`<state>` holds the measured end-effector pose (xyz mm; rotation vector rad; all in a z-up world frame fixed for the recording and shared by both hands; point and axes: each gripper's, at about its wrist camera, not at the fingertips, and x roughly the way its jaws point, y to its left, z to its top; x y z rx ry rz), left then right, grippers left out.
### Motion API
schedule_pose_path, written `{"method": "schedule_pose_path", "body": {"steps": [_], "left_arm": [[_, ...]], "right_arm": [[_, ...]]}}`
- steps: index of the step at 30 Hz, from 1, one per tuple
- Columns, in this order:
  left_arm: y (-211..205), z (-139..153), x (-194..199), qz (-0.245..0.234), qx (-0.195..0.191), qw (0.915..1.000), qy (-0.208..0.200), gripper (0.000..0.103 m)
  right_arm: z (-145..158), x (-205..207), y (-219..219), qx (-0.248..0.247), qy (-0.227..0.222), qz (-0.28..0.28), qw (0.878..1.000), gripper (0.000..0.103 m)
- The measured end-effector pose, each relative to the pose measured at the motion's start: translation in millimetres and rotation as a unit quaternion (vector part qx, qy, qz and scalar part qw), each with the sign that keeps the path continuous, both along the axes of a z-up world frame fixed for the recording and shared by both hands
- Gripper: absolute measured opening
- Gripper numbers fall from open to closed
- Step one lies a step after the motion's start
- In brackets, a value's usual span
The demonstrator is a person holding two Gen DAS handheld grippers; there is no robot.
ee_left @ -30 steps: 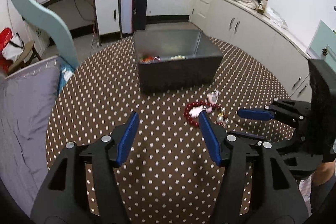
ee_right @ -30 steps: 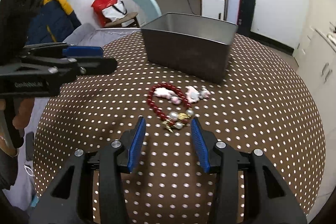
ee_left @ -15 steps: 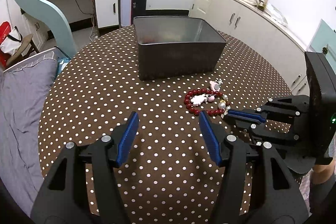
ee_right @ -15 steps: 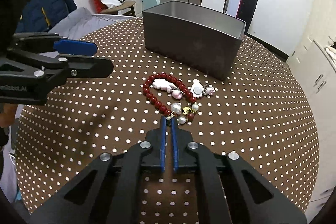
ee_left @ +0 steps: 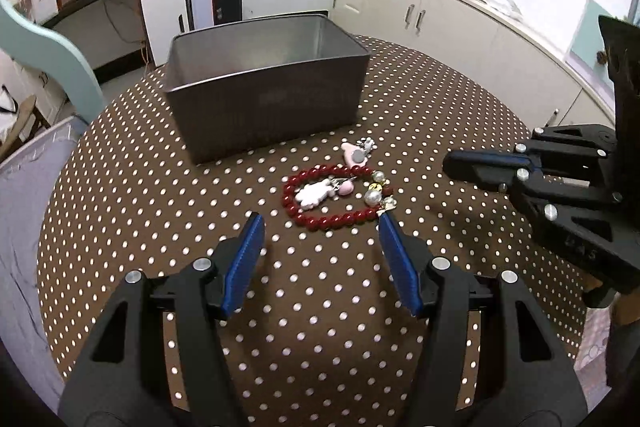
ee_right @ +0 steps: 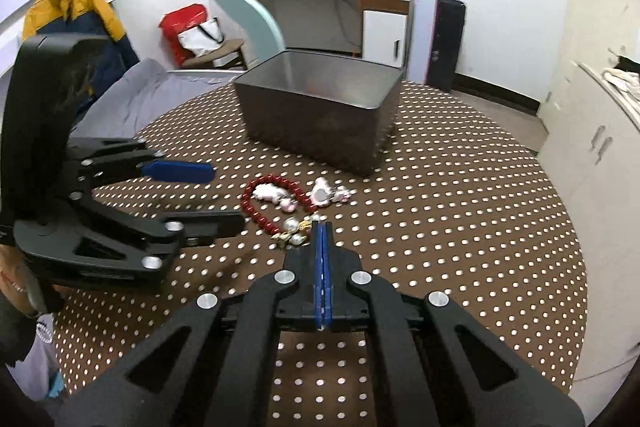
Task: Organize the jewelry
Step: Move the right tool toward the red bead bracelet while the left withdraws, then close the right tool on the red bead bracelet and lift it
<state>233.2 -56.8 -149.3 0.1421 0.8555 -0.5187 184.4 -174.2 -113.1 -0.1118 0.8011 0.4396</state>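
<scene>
Presently: red bead bracelet (ee_left: 320,197) mid-frame on table (ee_left: 160,211), light, limp, slippery; best pinched across beads. Left gripper (ee_left: 320,233) wide open, empty; right gripper (ee_right: 322,227) closed, apparently empty.

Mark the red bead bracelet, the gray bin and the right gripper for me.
red bead bracelet (ee_left: 338,220): left wrist view, on its near bead strand.
gray bin (ee_left: 268,107): left wrist view, on its front wall.
right gripper (ee_right: 322,227): right wrist view, at its closed fingertips.

left claw (ee_left: 320,259): black frame, blue pads, silver screws | right claw (ee_right: 322,227): same build | faint embossed lettering, unreadable
</scene>
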Motion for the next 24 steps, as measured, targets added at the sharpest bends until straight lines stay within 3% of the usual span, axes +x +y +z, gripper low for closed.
{"method": "schedule_pose_path", "body": {"steps": [6, 10, 16, 17, 18, 24], "left_arm": [[26, 6, 11, 0.067, -0.008, 0.9978, 0.000, 0.059], [36, 6, 9, 0.075, -0.005, 0.9972, 0.002, 0.059], [36, 3, 5, 0.068, -0.005, 0.9977, 0.005, 0.059], [34, 2, 5, 0.064, -0.003, 0.9979, 0.006, 0.059], [34, 2, 4, 0.062, -0.002, 0.9980, 0.005, 0.059], [27, 2, 1, 0.043, 0.001, 0.9991, 0.003, 0.059]], "right_arm": [[-16, 2, 21, -0.013, 0.008, 0.019, 1.000, 0.004], [-21, 7, 31, -0.020, 0.007, 0.023, 1.000, 0.024], [-26, 13, 39, -0.045, 0.014, 0.025, 0.999, 0.023], [-28, 14, 40, -0.053, 0.016, 0.023, 0.998, 0.020], [-28, 15, 40, -0.057, 0.017, 0.022, 0.998, 0.010], [-22, 14, 30, -0.042, 0.010, 0.012, 0.999, 0.010]]}}
